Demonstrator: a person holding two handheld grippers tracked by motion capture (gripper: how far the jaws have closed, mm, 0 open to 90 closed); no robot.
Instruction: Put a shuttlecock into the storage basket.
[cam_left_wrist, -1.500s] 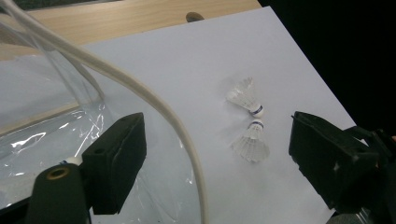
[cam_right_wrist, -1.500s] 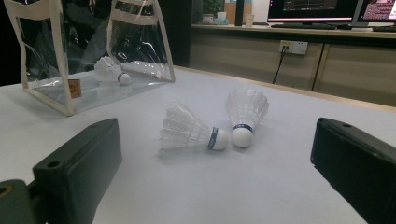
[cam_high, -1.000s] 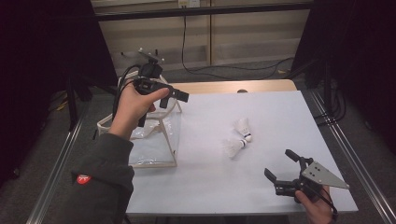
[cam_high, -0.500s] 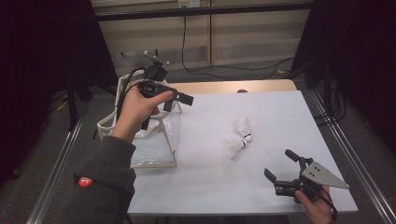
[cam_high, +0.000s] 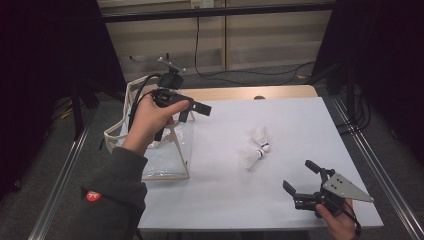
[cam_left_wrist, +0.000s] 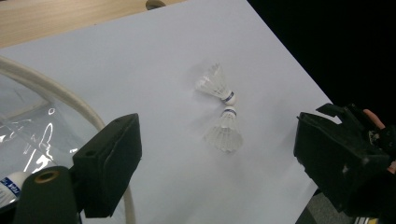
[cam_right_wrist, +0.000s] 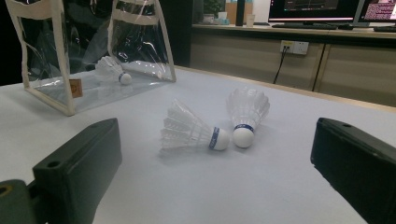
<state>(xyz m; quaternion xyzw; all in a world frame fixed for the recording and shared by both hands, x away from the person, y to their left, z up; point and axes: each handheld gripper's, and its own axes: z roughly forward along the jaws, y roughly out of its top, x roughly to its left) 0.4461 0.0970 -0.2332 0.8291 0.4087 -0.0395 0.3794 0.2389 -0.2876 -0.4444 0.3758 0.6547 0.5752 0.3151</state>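
High view: fixed above the near edge, looking forward and down over the whole desk (cam_high: 280, 120). Left gripper view: raised over the bag (cam_left_wrist: 28, 121), tilted down across the desk toward two shuttlecocks (cam_left_wrist: 219, 112). Right gripper view: low near the surface, level, close to the same shuttlecocks, bag behind

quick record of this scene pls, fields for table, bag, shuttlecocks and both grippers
table: white top, wooden strip at the far edge
bag: clear bag with cream trim, at the table's left, one shuttlecock inside
loose shuttlecocks: two, lying mid-table, cork tips close together
left gripper: held above the bag, open, nothing between the jaws
right gripper: low at the near right corner, open, aimed at the loose pair
likely next: a loose shuttlecock goes into the bag
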